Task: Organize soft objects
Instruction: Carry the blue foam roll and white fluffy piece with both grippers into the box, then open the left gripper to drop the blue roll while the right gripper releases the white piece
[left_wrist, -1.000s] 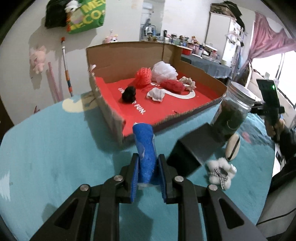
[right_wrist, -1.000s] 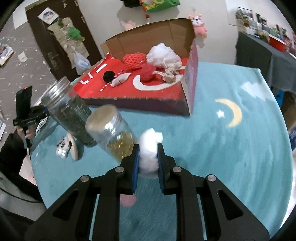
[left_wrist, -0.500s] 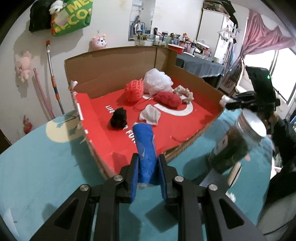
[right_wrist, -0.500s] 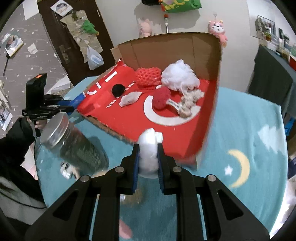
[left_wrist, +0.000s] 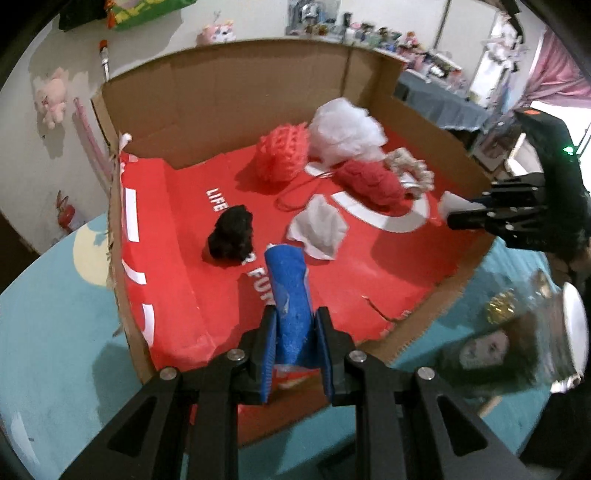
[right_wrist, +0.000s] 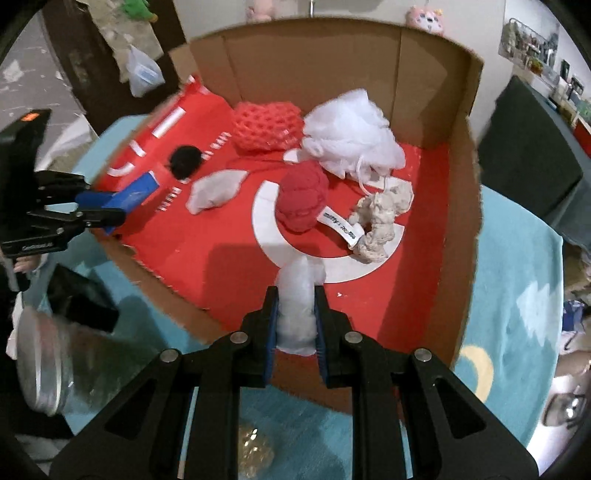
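Note:
My left gripper (left_wrist: 295, 347) is shut on a blue sponge (left_wrist: 290, 295) and holds it over the near edge of the open cardboard box (left_wrist: 229, 103) with a red floor. My right gripper (right_wrist: 294, 328) is shut on a white cotton puff (right_wrist: 299, 302) over the box's (right_wrist: 332, 62) near right side. In the box lie a black pompom (left_wrist: 231, 236), a white cloth (left_wrist: 319, 229), a red knit ball (left_wrist: 369, 181), a coral mesh puff (left_wrist: 284, 155), a white mesh puff (left_wrist: 343, 129) and a beige scrunchie (right_wrist: 382, 214). Each gripper shows in the other's view.
The box stands on a teal rug (left_wrist: 55, 332) with moon and cloud prints. Glass jars (left_wrist: 524, 339) stand on the rug beside the box, one with a metal lid (right_wrist: 37, 358). A dark table (right_wrist: 524, 147) stands behind the box.
Both grippers have moved forward from above the rug and jars to over the box, still holding the blue sponge and the white puff.

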